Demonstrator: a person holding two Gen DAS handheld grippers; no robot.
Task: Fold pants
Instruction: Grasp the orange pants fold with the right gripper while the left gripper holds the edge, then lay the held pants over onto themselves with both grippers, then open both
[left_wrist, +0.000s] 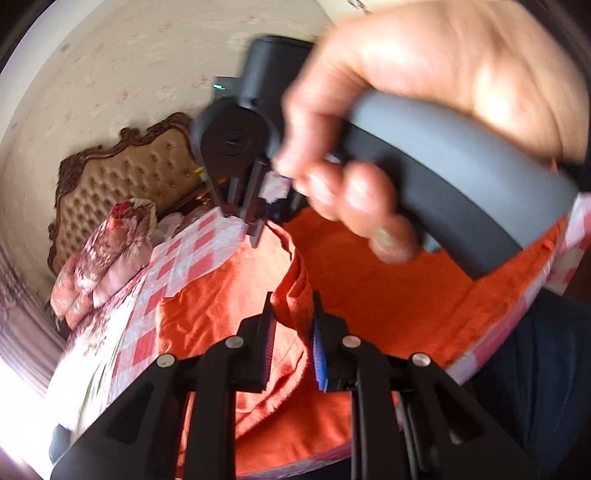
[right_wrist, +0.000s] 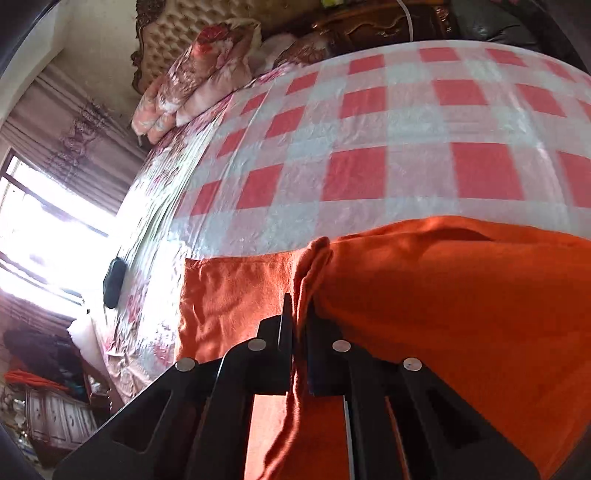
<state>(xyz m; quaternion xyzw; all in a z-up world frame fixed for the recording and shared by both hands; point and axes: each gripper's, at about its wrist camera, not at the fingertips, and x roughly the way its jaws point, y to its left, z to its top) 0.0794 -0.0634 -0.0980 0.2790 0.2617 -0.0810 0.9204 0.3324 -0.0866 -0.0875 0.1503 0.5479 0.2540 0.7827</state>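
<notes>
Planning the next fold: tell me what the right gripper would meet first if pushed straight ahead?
Probably the orange pants pinched in the right gripper, then the checked bedspread; depth is unclear.

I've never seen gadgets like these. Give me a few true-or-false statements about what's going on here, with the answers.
1. The pants are orange. True.
2. They lie on a plain blue sheet. False: the sheet is checked red and white.
3. The right gripper is shut on a ridge of the pants. True.
4. The left gripper holds nothing. False: a fold of the pants sits pinched between its fingers.
5. A hand holds the right gripper's handle. True.
</notes>
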